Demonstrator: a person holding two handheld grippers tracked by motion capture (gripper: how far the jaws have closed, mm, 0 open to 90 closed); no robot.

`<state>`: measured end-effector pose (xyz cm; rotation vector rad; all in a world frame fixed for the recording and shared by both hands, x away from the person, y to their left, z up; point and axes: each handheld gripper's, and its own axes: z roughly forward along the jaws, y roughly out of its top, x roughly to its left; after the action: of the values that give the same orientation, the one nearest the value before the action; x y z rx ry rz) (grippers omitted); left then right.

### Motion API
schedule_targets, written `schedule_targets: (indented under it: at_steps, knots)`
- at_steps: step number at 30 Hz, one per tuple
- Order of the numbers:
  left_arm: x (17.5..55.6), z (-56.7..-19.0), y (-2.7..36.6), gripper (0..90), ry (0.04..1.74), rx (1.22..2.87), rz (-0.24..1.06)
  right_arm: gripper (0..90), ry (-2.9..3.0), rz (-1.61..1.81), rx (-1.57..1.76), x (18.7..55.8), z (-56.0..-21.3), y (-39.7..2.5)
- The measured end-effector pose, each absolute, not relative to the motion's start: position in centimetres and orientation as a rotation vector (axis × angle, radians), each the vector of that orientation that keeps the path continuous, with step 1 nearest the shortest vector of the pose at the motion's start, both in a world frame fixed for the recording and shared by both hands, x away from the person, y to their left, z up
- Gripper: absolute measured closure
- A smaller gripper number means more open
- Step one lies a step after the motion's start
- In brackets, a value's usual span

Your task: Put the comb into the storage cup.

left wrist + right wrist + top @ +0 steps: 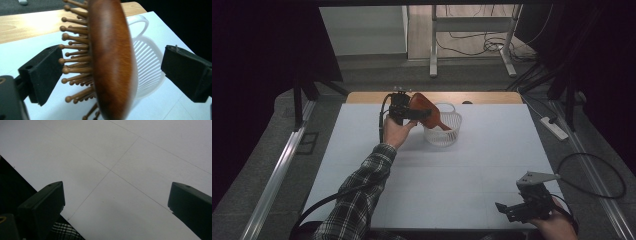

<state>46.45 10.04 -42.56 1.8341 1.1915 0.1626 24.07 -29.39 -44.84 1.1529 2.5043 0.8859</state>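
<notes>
A brown wooden hairbrush [424,107] hangs tilted over the rim of a white slatted basket [447,135] at the far middle of the table. My left gripper [412,111] is around the brush head and open. In the left gripper view the hairbrush [112,62] stands on edge between the jaws, its bristle tips at the left pad [45,72]. A clear gap separates its smooth back from the right pad [185,72], and the basket [150,62] lies just beyond. My right gripper [507,210] rests open near the front right corner, empty over the bare surface [115,195].
The white table top [462,175] has a wooden strip [362,97] along its far edge. A plaid sleeve [362,195] crosses the front left. On the floor to the right lie a power strip [554,127] and a black cable loop [597,175].
</notes>
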Motion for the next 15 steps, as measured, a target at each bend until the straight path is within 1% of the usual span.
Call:
schedule_targets:
  at_steps: [10,15]
  knots:
    - [45.82,-42.23,10.5,2.1,1.145,1.897,0.194,1.0,2.502,0.885,1.152,24.06,-44.84,-29.39]
    - [45.43,-42.18,10.68,0.0,1.118,1.95,0.251,1.1,2.501,0.886,1.154,24.07,-44.83,-29.4]
